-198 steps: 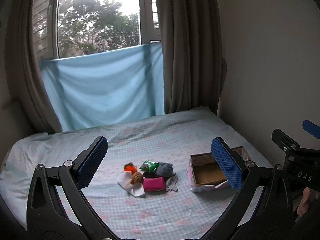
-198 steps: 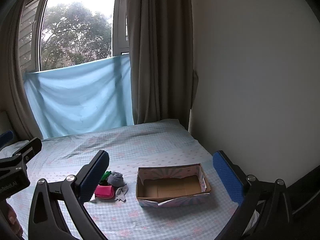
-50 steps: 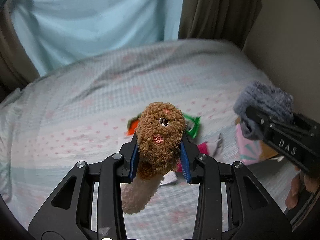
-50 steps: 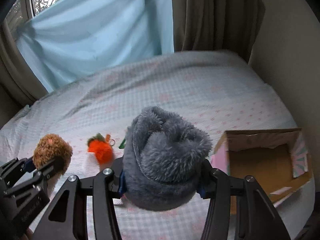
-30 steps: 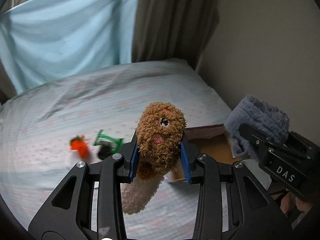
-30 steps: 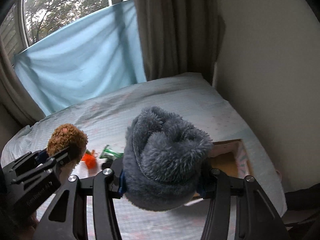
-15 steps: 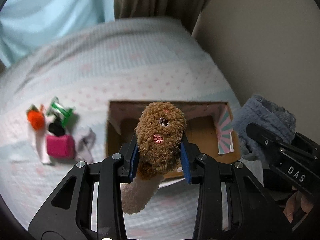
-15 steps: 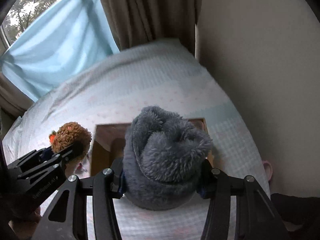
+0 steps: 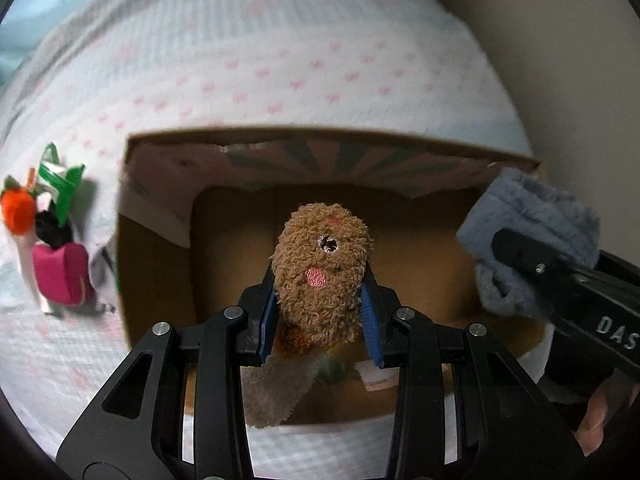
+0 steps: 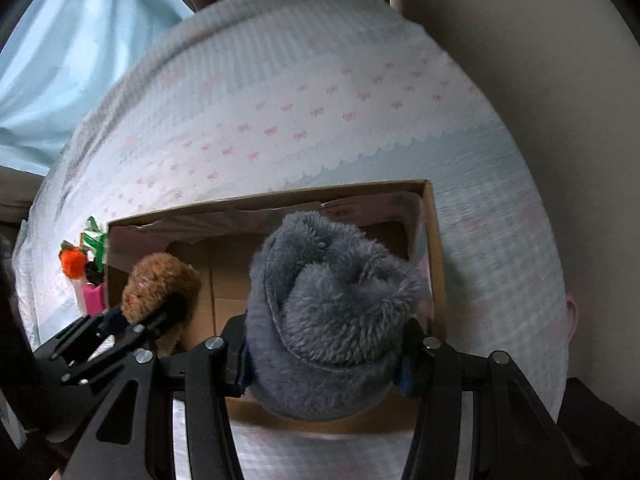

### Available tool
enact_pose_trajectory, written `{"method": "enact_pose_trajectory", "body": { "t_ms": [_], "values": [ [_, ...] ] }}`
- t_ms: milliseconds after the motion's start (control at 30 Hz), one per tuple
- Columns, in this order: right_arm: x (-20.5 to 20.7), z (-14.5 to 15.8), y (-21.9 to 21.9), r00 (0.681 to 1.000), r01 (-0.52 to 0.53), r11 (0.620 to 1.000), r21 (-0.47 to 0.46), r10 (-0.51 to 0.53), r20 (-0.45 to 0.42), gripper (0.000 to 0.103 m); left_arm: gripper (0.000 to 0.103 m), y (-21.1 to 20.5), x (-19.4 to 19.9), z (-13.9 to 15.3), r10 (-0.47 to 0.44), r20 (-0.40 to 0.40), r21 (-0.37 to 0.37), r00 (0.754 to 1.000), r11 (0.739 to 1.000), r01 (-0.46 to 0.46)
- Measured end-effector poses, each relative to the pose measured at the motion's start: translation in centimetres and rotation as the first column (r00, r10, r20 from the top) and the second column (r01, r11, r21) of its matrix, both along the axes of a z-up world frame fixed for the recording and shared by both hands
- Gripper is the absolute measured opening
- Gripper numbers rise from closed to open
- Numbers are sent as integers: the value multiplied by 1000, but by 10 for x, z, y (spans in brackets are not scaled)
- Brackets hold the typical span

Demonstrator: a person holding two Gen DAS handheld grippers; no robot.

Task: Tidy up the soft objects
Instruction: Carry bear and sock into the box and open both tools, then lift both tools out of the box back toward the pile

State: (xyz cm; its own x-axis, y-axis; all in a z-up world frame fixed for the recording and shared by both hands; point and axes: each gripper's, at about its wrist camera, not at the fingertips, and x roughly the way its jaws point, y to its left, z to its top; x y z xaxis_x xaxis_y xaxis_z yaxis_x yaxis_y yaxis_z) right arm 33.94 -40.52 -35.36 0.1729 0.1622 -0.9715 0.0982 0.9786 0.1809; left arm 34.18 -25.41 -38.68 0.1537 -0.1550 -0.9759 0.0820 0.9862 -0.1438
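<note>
While your left hand-held gripper hangs over the open cardboard box, its blue pads are pinched tight on the brown plush toy, pale tail dangling below. Lower it well inside the walls before you let go, so the toy drops onto the bare cardboard floor and doesn't catch the rim. Off to the left on the bed, the rest of the pile waits: an orange pom-pom, a green wrapper, a pink pouch.

Over to the right wrist view: your right hand-held gripper is clamped on the grey fluffy sock, and it sits above the right half of the box. Keep the two tools apart as you release; they look close. The bedsheet is soft, printed with pink bows, a beige wall alongside and a blue cloth beyond.
</note>
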Motion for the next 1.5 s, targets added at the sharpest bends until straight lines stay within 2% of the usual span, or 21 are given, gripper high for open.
{"method": "enact_pose_trajectory", "body": {
  "t_ms": [67, 133, 167, 200, 233, 267, 300, 333, 633, 833, 933, 1167, 1367, 1500],
  "values": [
    [2, -7, 1, 1000, -5, 1000, 7, 5, -7, 51, 33, 0, 1, -7, -4, -21, 8, 1000, 1000, 4],
    [2, -9, 0, 1000, -5, 1000, 18, 5, -6, 51, 42, -2, 0, -9, -10, -25, 13, 1000, 1000, 11],
    [3, -10, -2, 1000, 0, 999, 32, 1, -3, 55, 61, -3, 0, -6, -22, -22, 15, 1000, 1000, 22],
    [4, -9, -3, 1000, 4, 999, 39, -4, 12, 60, 94, -5, -2, -2, -36, -7, 34, 999, 999, 36],
    [4, -8, -3, 1000, 2, 999, 39, -3, 27, 64, 103, -5, -3, 2, -44, 14, 58, 999, 997, 43],
    [4, -5, -2, 999, -6, 999, 34, 5, 50, 76, 103, -5, -5, 7, -58, 45, 84, 997, 995, 54],
    [4, -3, -2, 998, -10, 999, 32, 7, 67, 95, 103, -6, -6, 9, -75, 51, 100, 996, 993, 69],
    [4, -1, -1, 997, -12, 999, 32, 9, 82, 102, 103, -6, -8, 9, -89, 43, 108, 995, 991, 84],
    [-7, 9, 4, 990, -25, 1000, 4, 24, 138, 103, 103, 6, -15, 17, -97, 44, 109, 994, 990, 92],
    [-22, 37, 7, 984, -6, 1000, -12, 8, 176, 103, 103, 13, -26, 46, -106, 98, 92, 989, 991, 97],
    [-32, 58, 8, 981, 6, 1000, -7, -5, 195, 103, 103, 17, -32, 71, -103, 139, 70, 985, 993, 94],
    [-62, 127, 23, 953, 26, 997, -77, -1, 302, 103, 103, 35, -56, 140, -92, 261, 50, 961, 995, 82],
    [-103, 199, 58, 901, 24, 989, -147, 42, 432, 103, 103, 81, -91, 206, -52, 387, 12, 921, 999, 52],
    [-129, 232, 84, 878, 35, 988, -153, 43, 476, 103, 103, 121, -115, 246, -33, 454, 8, 890, 999, 34]
  ]
}}
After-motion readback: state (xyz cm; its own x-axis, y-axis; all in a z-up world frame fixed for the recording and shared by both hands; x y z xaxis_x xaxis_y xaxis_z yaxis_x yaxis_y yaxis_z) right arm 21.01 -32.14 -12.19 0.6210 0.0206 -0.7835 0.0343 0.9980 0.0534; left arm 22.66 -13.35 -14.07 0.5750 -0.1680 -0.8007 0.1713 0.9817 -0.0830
